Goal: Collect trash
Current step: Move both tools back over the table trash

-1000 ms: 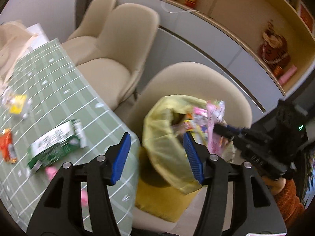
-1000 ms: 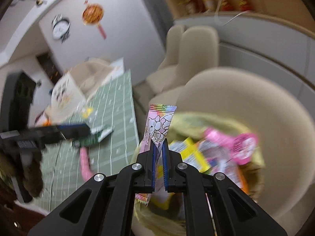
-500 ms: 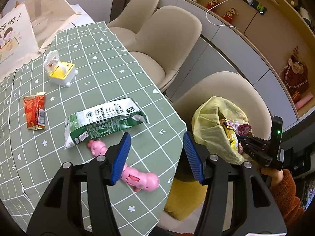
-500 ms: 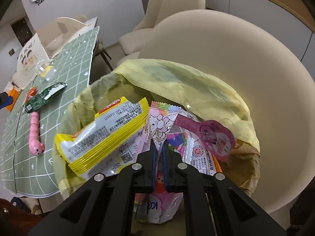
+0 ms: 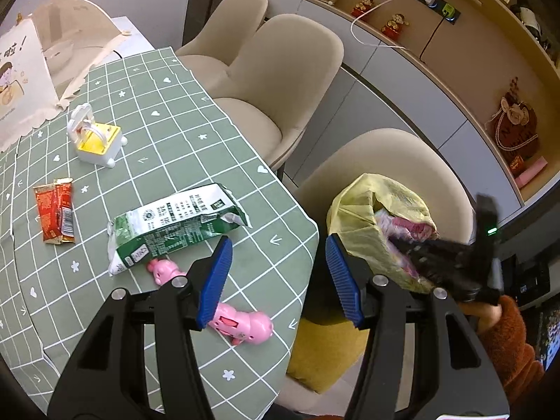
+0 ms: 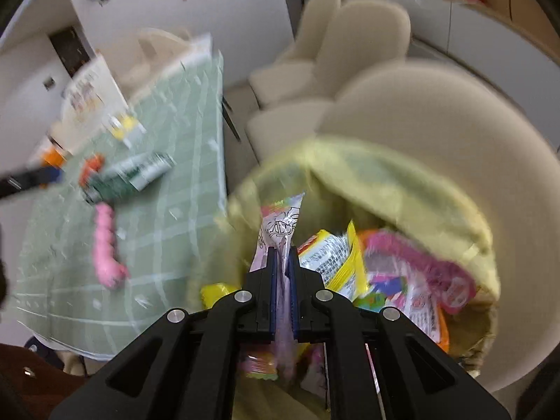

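My right gripper (image 6: 284,255) is shut on a pink printed candy wrapper (image 6: 280,224), over the mouth of a yellow trash bag (image 6: 385,175) holding several wrappers. In the left wrist view that bag (image 5: 381,203) sits on a beige chair, with the right gripper (image 5: 430,255) blurred at its opening. My left gripper (image 5: 276,245) hangs open and empty over the table's near corner. A flattened green milk carton (image 5: 175,224) lies just beyond its left finger. A red wrapper (image 5: 56,210) lies further left on the green checked tablecloth (image 5: 168,112).
A pink toy (image 5: 241,322) lies under the left finger near the table edge. A white and yellow toy box (image 5: 96,140) and a paper bag (image 5: 21,80) stand farther back. Beige chairs (image 5: 280,80) line the table's right side, with a shelf wall behind.
My left gripper has swung from the bag to above the table corner. My right gripper has sunk with the pink wrapper towards the bag's mouth; its view is now blurred.
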Available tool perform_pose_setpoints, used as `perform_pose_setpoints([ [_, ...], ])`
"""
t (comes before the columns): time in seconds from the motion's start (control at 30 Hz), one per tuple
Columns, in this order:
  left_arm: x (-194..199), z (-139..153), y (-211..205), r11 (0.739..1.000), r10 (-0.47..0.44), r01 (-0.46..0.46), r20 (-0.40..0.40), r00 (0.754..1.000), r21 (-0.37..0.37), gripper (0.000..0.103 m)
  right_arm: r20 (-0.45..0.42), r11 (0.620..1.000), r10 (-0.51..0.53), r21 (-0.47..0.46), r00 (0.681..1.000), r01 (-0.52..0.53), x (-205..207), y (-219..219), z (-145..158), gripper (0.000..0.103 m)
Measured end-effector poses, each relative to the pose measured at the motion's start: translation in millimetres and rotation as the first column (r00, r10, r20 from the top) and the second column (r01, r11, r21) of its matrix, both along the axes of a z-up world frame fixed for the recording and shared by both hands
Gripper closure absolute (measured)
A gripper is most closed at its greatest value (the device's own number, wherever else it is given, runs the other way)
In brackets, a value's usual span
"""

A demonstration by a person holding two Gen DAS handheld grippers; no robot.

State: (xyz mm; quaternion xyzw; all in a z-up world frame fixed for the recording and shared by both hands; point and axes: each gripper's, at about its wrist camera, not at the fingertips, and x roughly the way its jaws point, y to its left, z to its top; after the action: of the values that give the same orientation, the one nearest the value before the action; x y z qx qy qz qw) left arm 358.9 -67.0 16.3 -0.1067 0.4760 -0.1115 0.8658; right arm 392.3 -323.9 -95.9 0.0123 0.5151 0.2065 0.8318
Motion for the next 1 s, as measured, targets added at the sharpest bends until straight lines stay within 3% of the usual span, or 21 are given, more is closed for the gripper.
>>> perform_pose_setpoints([
  [0.3, -5, -8, 13, 1.000, 0.016, -0.016, -0.015, 1.000, -0.001, 0.050, 0.012, 0.998, -0.070, -0.002, 0.997, 0.070, -7, -7, 1, 0.093],
  [0.37, -8, -8, 16, 1.000, 0.009, -0.009, -0.013, 1.000, -0.005, 0.050, 0.021, 0.996, -0.091, -0.014, 0.996, 0.091, -10, -10, 6, 0.082],
  [0.4, -11, -8, 19, 1.000, 0.005, -0.005, -0.008, 1.000, -0.007, 0.050, 0.034, 0.994, -0.104, -0.018, 0.994, 0.105, -14, -10, 9, 0.070],
  [0.43, -13, -7, 21, 1.000, 0.003, -0.003, -0.003, 1.000, -0.006, 0.050, 0.048, 0.993, -0.116, -0.016, 0.992, 0.117, -18, -11, 14, 0.067],
  [0.6, -29, 2, 39, 1.000, -0.016, 0.015, 0.053, 0.998, 0.023, 0.050, 0.128, 0.979, -0.191, -0.047, 0.973, 0.198, -41, -11, 43, 0.066],
  [0.77, -53, 13, 70, 0.997, -0.051, 0.044, 0.104, 0.993, 0.062, 0.047, 0.197, 0.966, -0.253, 0.002, 0.947, 0.257, -71, 4, 76, 0.066],
  [1.0, -85, 23, 130, 0.995, -0.084, 0.073, 0.167, 0.982, 0.070, 0.046, 0.253, 0.954, -0.299, 0.084, 0.920, 0.287, -114, 69, 106, 0.066],
])
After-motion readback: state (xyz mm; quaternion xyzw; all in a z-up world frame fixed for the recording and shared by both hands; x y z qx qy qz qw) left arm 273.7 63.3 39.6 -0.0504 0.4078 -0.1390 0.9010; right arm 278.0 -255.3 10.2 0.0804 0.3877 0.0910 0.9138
